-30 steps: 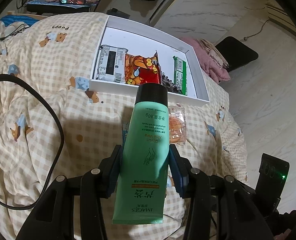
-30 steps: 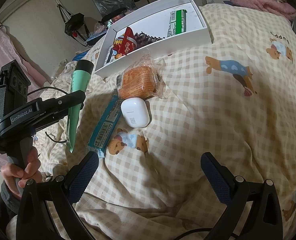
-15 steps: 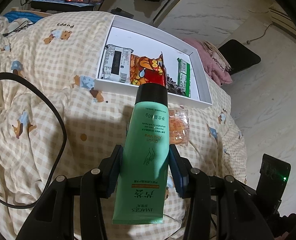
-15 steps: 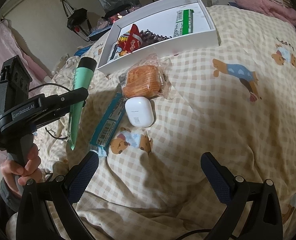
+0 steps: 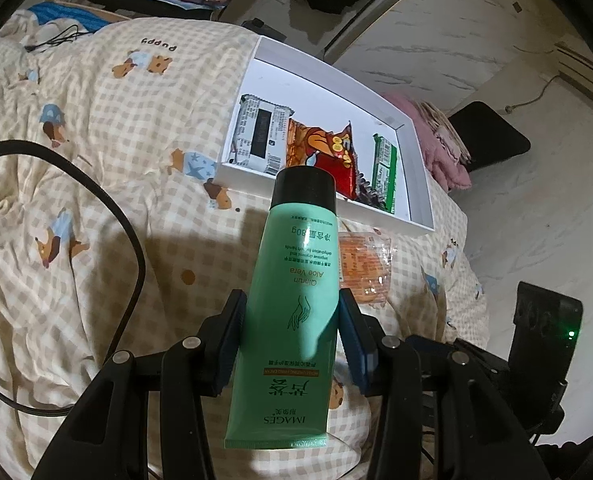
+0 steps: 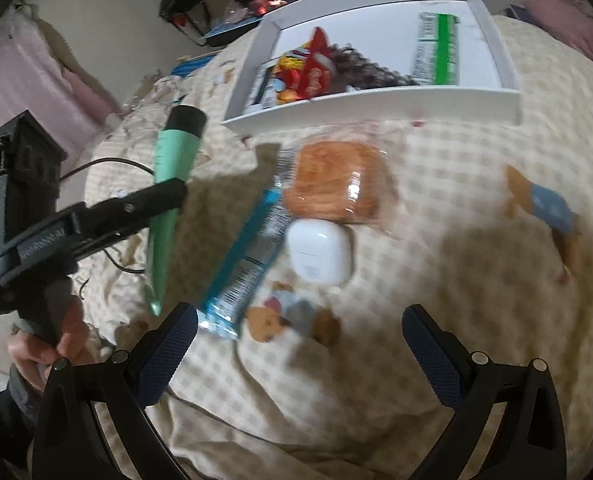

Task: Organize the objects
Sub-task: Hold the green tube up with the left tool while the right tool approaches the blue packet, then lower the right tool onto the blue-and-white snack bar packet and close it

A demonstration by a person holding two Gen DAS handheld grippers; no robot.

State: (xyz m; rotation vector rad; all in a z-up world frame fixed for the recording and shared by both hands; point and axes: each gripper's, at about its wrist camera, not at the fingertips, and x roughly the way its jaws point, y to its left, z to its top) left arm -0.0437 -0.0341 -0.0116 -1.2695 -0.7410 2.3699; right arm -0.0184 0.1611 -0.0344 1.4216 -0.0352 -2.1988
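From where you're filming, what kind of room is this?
Most likely a bedroom. The work surface is a bed covered by a checked quilt printed with cartoon puppies, a pink blanket lies crumpled beside it, and bags hang against the wall behind.

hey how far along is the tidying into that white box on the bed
Done: several snack packets already lie in the white box. In hand: the left gripper clamps a green hand-cream tube. Left on the checked quilt: an orange wrapped pastry, a white earbud case, a blue packet; the right gripper is open.
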